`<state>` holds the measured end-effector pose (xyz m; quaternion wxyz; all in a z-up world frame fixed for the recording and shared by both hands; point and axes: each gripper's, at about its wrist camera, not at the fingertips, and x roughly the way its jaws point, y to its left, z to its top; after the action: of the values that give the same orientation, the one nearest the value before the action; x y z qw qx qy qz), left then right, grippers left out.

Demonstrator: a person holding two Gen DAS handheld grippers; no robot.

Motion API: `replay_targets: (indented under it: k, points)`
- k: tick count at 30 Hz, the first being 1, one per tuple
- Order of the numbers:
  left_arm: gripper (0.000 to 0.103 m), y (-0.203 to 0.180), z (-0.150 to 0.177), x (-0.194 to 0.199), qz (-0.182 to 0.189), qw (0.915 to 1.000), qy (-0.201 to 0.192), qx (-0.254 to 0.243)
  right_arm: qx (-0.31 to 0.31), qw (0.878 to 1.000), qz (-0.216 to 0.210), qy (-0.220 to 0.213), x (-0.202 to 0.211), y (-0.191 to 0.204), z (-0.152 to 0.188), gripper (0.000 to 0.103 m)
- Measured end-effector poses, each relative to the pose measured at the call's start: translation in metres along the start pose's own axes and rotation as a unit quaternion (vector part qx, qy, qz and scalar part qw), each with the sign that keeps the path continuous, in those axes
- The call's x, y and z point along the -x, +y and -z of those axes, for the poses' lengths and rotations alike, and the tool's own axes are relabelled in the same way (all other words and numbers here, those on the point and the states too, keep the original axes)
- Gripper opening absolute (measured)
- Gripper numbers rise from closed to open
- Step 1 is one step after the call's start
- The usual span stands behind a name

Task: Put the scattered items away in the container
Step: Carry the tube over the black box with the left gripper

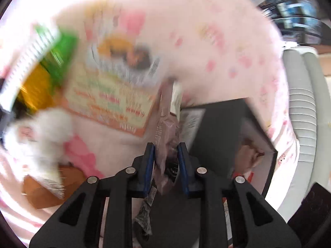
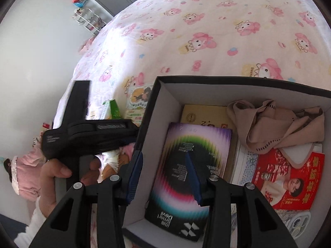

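My left gripper [image 1: 166,150] is shut on a mauve snack packet [image 1: 166,124] and holds it above the bed, just left of the black box [image 1: 219,132]. The left wrist view is blurred by motion. My right gripper [image 2: 163,165] is open and empty over the left part of the black box [image 2: 238,84], above a dark book with a colourful ring [image 2: 186,171]. In the box also lie a beige cloth [image 2: 275,128], a red booklet [image 2: 289,181] and a yellow box [image 2: 204,113]. The left gripper's body [image 2: 89,136] shows left of the box.
On the pink patterned bedsheet [image 2: 206,31] left of the box lie an orange-bordered card pack [image 1: 111,95], a green packet [image 1: 60,51] and a yellow item [image 1: 35,88]. A white chair back [image 1: 300,103] stands at the right. A shelf [image 2: 89,18] stands by the far wall.
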<state>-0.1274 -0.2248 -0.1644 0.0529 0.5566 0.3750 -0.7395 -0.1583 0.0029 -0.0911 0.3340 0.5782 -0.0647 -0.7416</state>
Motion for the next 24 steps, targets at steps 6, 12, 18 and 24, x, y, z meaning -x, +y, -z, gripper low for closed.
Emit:
replay_targets:
  k: [6, 12, 18, 24]
  points:
    - [0.022, -0.018, 0.029, 0.080, 0.042, 0.9954, -0.077, -0.039, 0.006, 1.000, -0.001, -0.028, 0.050, -0.011, 0.023, 0.039]
    - [0.022, -0.041, 0.054, 0.127, 0.057, 0.9892, -0.125, -0.052, -0.024, 0.997, 0.007, -0.068, 0.100, -0.042, 0.049, 0.039]
    - [0.022, -0.075, 0.069, 0.101, 0.140, 0.9850, -0.072, -0.071, -0.049, 0.995, 0.011, -0.087, 0.124, -0.073, 0.059, 0.039]
    - [0.020, -0.143, 0.093, 0.019, 0.183, 0.9693, 0.036, -0.161, -0.078, 0.992, 0.034, -0.096, 0.138, -0.108, 0.071, 0.039]
